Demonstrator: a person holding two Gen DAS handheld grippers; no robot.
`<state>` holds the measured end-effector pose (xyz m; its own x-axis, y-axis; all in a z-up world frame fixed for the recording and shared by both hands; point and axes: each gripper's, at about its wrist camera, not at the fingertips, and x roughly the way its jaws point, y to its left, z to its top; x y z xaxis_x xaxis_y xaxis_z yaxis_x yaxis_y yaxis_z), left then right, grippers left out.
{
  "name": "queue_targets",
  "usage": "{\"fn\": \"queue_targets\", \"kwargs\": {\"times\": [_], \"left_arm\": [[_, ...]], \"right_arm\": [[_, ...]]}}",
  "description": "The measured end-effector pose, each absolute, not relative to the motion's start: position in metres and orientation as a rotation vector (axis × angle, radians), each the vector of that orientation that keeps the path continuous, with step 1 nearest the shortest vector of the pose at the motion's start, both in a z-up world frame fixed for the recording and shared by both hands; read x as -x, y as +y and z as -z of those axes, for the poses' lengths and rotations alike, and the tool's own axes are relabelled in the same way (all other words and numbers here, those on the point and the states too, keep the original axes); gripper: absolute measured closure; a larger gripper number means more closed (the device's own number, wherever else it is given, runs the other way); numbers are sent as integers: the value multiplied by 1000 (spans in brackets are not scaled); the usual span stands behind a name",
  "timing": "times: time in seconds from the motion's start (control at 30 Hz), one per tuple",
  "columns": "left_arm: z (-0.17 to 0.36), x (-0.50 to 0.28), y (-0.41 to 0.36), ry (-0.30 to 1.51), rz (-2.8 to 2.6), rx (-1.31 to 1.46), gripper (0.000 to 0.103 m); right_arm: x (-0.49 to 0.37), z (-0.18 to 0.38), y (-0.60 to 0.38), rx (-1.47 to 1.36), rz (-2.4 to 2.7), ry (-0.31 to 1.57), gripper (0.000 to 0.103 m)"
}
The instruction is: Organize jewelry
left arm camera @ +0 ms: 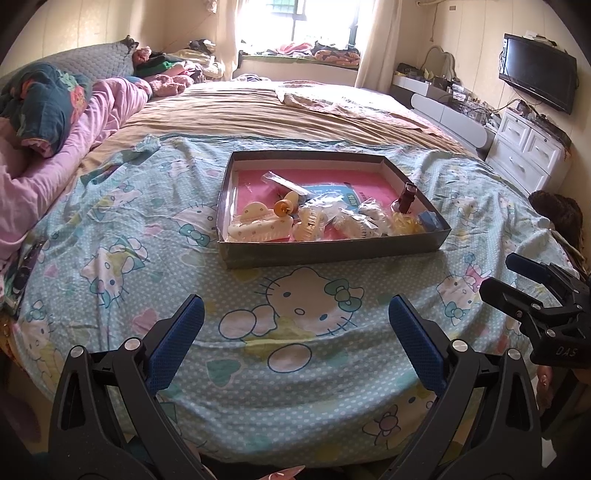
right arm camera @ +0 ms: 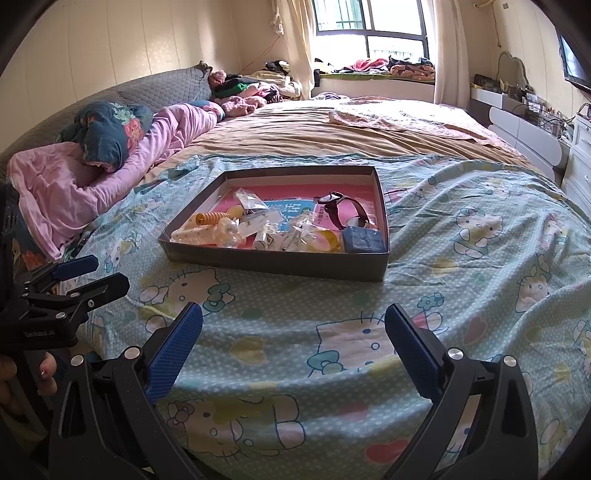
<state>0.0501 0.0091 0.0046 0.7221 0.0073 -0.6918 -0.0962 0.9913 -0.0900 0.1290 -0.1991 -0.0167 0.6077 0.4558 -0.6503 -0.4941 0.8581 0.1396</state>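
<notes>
A shallow grey cardboard box (left arm camera: 332, 251) with a pink floor lies on the Hello Kitty sheet; it also shows in the right wrist view (right arm camera: 273, 264). Inside lie cream hair clips (left arm camera: 258, 225), an orange clip (left arm camera: 283, 207), several clear bags of small jewelry (left arm camera: 325, 206), a dark red watch (left arm camera: 406, 197) and a small blue box (right arm camera: 364, 240). My left gripper (left arm camera: 295, 321) is open and empty, short of the box. My right gripper (right arm camera: 293, 325) is open and empty, also short of it. Each gripper shows at the other view's edge.
The sheet (left arm camera: 155, 236) covers the near part of a large bed (left arm camera: 258, 110). Pink and dark blue bedding (left arm camera: 55, 125) is heaped at the left. White drawers (left arm camera: 528, 151) and a wall television (left arm camera: 535, 70) stand at the right. A window (right arm camera: 369, 26) is behind.
</notes>
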Motion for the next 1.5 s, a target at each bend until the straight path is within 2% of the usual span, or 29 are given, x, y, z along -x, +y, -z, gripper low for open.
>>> {"fn": "queue_targets", "kwargs": {"times": [1.17,1.37,1.5], "left_arm": [[4,-63,25,798,-79,176,9],[21,-83,59,844,-176,252,9],[40,-112,115,906,-375,269,9]], "right_arm": [[-148,32,-217,44,-494,755,5],[-187,41,-254,15,-366,747,5],[-229,55,-292,12,-223,760,5]]}}
